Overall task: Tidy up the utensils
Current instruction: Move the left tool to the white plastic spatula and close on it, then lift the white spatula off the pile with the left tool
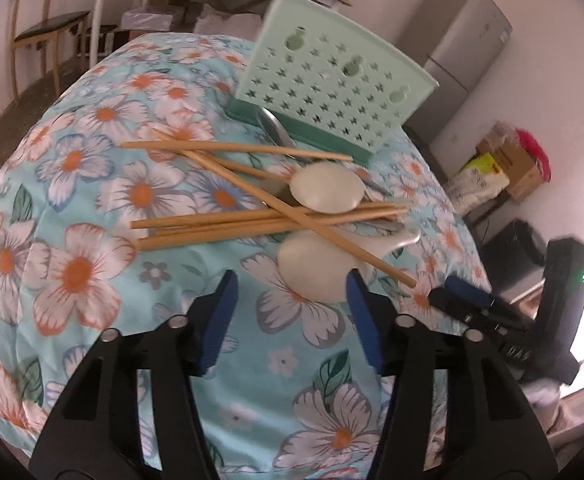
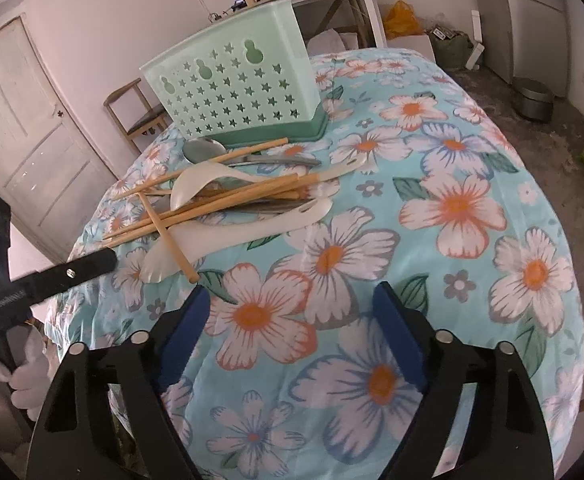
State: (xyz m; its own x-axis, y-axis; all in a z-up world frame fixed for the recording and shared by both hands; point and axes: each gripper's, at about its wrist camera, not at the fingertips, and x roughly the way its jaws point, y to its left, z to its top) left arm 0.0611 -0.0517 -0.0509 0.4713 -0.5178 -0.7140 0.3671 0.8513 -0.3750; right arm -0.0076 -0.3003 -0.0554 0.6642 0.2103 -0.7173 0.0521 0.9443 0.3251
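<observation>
Left gripper (image 1: 290,286) half spread over the floral tablecloth (image 1: 92,200), nothing pinched; nearest white spoon (image 1: 312,268) sits just ahead, bowl partly between the blue pads (image 1: 222,320) but untouched as far as visible. Right gripper (image 2: 288,300) spread wider, empty, hovering over bare cloth. Utensils heaped in one pile: chopsticks (image 1: 228,220) crisscrossed over white spoons, metal spoon (image 2: 202,150) at the back, handle mostly buried (count of chopsticks hard to make out, ends overlap). Green holder (image 1: 328,80) standing just behind the pile, inside hidden from both views. Gloved hand (image 2: 24,376) cut off at left edge of right view.
</observation>
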